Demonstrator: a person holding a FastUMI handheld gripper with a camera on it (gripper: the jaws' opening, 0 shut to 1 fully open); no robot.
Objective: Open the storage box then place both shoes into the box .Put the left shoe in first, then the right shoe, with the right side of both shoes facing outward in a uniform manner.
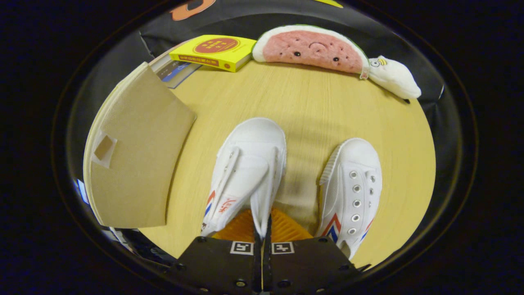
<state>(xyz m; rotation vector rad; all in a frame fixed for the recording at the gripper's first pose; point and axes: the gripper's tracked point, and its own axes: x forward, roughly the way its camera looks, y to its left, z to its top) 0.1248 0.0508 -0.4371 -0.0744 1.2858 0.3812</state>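
My gripper (262, 235) is shut on the side wall of a white canvas shoe (247, 168), pinching the thin edge of its opening; the orange insole shows just above the fingers. This shoe is raised over the table with its toe pointing away. A second white shoe (353, 184) with red and blue stripes lies on the wooden table (299, 98) just to the right of the fingers. The brown cardboard storage box (135, 159) stands to the left, its lid flap up and facing me; its inside is hidden.
At the far side of the table lie a yellow book (215, 51) on other books, a watermelon plush (309, 49) and a small white plush (395, 76). Bare tabletop lies between the shoes and these items.
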